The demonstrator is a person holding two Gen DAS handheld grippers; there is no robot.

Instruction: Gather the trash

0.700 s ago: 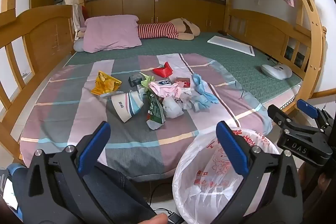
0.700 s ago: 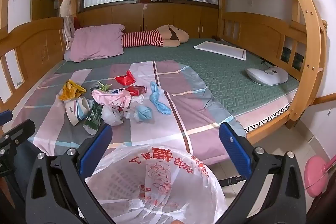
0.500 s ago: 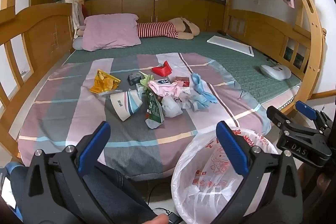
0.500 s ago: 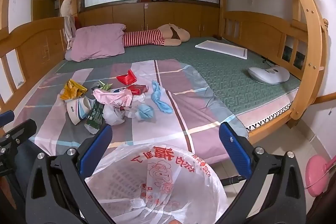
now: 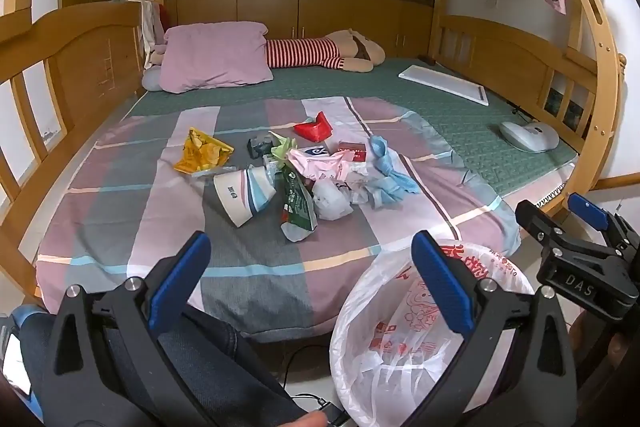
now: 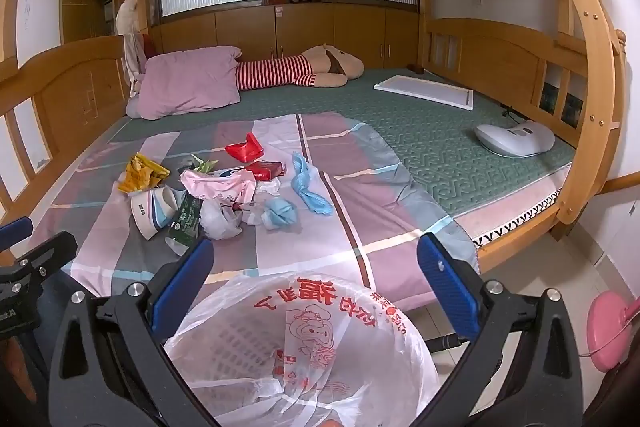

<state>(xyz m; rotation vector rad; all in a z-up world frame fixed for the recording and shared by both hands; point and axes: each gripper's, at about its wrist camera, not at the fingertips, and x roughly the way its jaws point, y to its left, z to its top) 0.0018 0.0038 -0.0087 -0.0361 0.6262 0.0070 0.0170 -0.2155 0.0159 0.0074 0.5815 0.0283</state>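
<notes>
A heap of trash lies on the plaid sheet [image 5: 120, 211]: a yellow wrapper [image 5: 202, 153], a paper cup [image 5: 242, 193], a green packet [image 5: 296, 199], a pink bag [image 5: 320, 163], a red wrapper [image 5: 314, 127], a red box [image 5: 353, 151] and blue masks [image 5: 388, 171]. The heap also shows in the right wrist view, with the cup [image 6: 152, 211] at its left. A bin lined with a white plastic bag [image 5: 404, 327] [image 6: 304, 343] stands on the floor at the bed's foot. My left gripper [image 5: 308, 279] is open and empty, short of the heap. My right gripper [image 6: 316, 279] is open and empty above the bin.
A pink pillow [image 5: 212, 57] and a striped plush toy [image 5: 320, 53] lie at the bed's head. A white board [image 5: 444, 83] and a white device [image 5: 528, 137] lie on the green mat at right. Wooden rails run along both sides. A pink object [image 6: 612, 331] stands on the floor.
Both grippers have edged slightly forward toward the bed. Both stay open and empty. The trash has not moved.
</notes>
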